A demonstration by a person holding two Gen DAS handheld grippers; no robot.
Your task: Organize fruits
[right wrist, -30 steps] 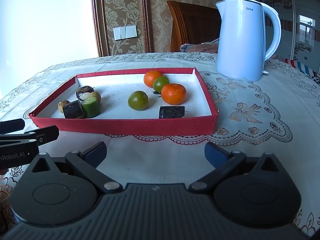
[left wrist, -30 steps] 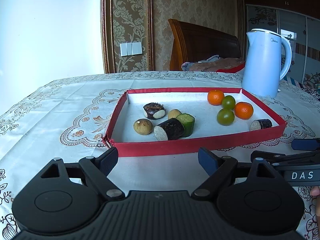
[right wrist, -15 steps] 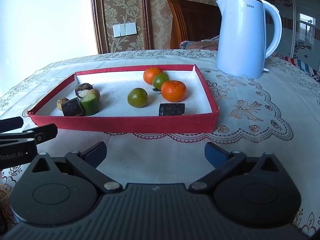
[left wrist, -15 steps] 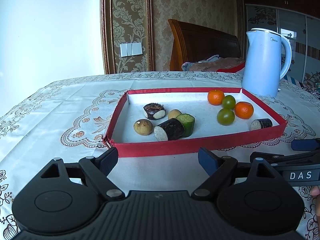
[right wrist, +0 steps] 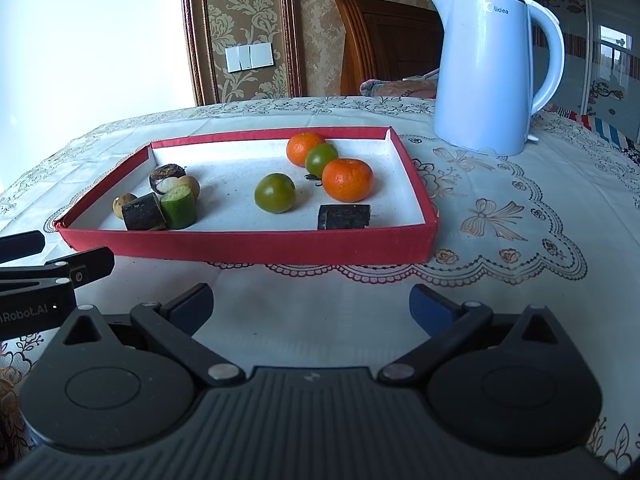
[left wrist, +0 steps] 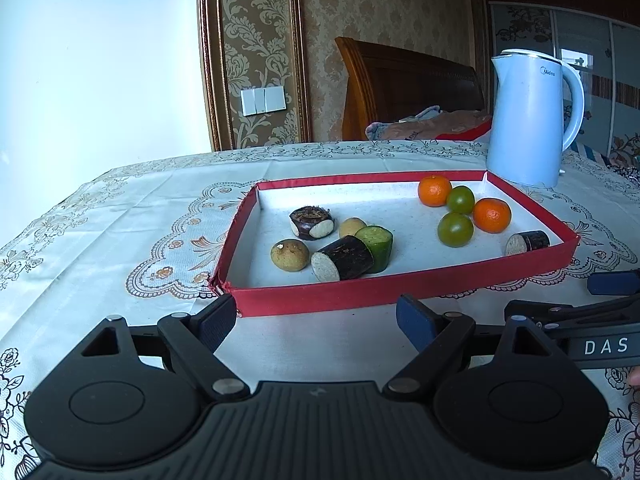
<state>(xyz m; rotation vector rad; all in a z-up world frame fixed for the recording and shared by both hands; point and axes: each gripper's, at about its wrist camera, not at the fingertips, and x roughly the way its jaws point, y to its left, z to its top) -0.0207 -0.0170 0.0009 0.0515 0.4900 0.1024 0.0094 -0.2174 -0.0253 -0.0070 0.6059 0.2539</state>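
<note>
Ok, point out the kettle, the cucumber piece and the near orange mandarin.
kettle (right wrist: 480, 80), right wrist view, middle of its pale blue body.
cucumber piece (right wrist: 180, 208), right wrist view, its green side.
near orange mandarin (right wrist: 347, 180), right wrist view, centre of its peel.

Fruits (right wrist: 275, 193) in tray (right wrist: 248, 246), kettle (right wrist: 486, 76) behind, on table (right wrist: 520, 240)

left gripper (left wrist: 316, 318) jaws wide, empty; red tray (left wrist: 320, 300) holds fruits; kettle (left wrist: 528, 120) behind
</note>
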